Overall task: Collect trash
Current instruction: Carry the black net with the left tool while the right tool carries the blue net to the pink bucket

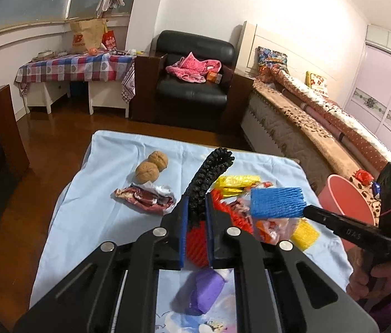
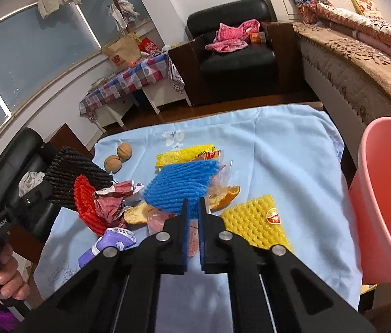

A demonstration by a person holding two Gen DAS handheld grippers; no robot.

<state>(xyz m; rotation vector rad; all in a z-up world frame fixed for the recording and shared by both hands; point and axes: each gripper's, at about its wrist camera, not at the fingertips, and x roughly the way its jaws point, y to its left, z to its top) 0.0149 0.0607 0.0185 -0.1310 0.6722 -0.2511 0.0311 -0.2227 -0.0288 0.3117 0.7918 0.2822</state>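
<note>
1. Left wrist view: the left gripper is clamped on a black foam fruit net with a red foam net (both light and squashy), raised over the blue cloth. Edge grips suit them.
2. Right wrist view: the right gripper pinches the blue foam net by its near edge; the pink bin stands right.

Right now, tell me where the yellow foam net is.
The yellow foam net lies flat on the light blue cloth, right of the right gripper in its view, between the orange peel and the pink bin.
</note>
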